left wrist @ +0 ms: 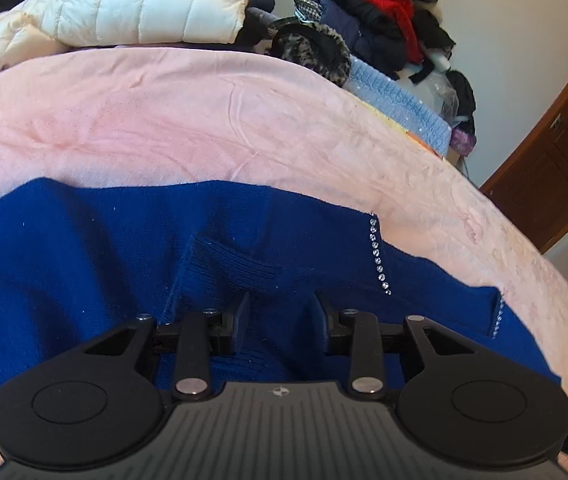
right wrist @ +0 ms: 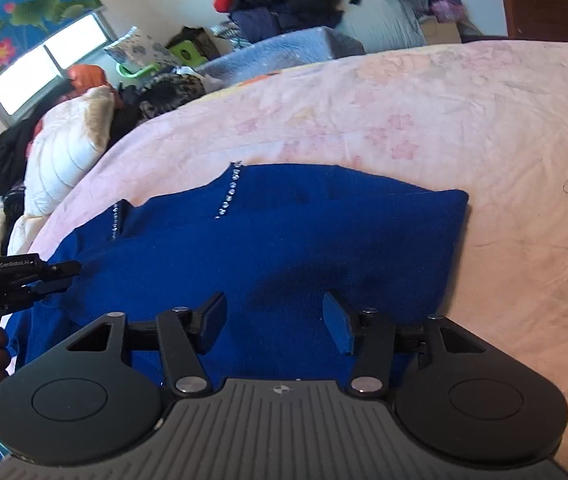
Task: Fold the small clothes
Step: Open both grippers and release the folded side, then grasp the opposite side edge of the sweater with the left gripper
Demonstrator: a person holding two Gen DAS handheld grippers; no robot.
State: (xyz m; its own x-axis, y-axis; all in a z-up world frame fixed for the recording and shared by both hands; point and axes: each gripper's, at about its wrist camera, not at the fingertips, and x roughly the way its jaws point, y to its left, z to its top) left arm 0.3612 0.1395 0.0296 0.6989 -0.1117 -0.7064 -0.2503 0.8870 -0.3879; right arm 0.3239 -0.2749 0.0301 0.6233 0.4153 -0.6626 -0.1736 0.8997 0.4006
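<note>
A royal-blue knit garment with rows of rhinestones lies spread on a pink bed cover. A ribbed cuff lies folded across its middle. My left gripper is open, low over the garment just before the cuff, with blue cloth between the fingers. In the right wrist view the same garment lies flat, its right edge folded straight. My right gripper is open just above it, holding nothing. The left gripper shows at the left edge there.
A cream puffer jacket and a pile of red and dark clothes lie at the bed's far side. A light-blue knit lies by them. A brown wooden door stands at right. A window is far left.
</note>
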